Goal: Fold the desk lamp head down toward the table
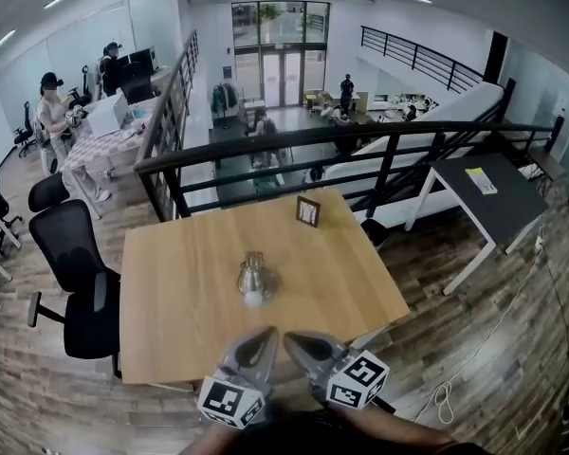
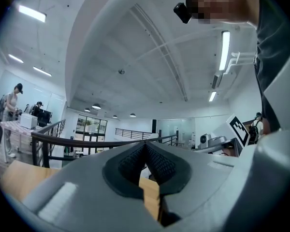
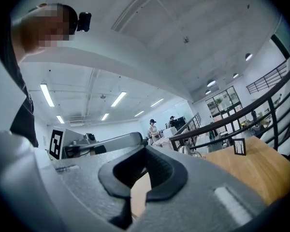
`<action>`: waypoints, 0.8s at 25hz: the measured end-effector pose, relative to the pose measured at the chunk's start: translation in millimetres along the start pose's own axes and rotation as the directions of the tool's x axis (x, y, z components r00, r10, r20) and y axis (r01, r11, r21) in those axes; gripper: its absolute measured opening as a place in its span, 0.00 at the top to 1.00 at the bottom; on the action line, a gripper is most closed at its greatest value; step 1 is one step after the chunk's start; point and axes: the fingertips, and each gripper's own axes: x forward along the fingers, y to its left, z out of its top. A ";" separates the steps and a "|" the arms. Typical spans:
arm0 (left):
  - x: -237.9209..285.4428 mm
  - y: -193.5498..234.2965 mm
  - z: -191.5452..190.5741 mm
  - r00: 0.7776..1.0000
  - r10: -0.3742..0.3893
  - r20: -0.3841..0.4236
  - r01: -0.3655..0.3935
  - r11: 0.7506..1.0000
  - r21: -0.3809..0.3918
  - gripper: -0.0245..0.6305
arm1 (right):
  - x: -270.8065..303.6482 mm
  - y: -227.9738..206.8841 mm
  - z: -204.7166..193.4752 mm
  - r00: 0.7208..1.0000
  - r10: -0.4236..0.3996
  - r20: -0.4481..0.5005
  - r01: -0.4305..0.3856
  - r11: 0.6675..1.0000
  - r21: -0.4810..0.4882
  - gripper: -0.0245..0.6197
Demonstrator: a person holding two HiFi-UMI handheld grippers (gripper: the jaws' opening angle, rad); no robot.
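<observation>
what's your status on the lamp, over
Left tool and right tool shut, empty, at table edge. Lamp mid-table, untouched. Nothing between; small frame beyond it.

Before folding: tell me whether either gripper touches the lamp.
No: left gripper and right gripper are at the table's near edge, short of the lamp.

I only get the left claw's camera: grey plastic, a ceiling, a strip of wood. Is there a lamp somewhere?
Observer: Yes. The head view shows the lamp in the middle of the wooden table, ahead of your left claw, untouched.
Visitor: And the other claw?
Observer: The right claw sits beside the left one at the table's near edge, shut and empty.
Visitor: Anything else on the table?
Observer: A small picture frame stands near the far edge.
</observation>
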 end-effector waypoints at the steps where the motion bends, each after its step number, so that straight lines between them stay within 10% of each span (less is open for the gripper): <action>1: -1.9 9.6 0.6 1.000 -0.001 0.000 0.001 1.000 -0.003 0.96 | 8.7 0.9 -2.6 1.000 -0.005 -0.005 0.005 1.000 -0.001 0.96; 20: 12.7 112.5 -7.8 1.000 0.019 -0.019 -0.020 0.999 -0.039 0.96 | 110.4 -41.0 -4.1 0.997 -0.048 -0.064 0.047 0.999 -0.009 0.96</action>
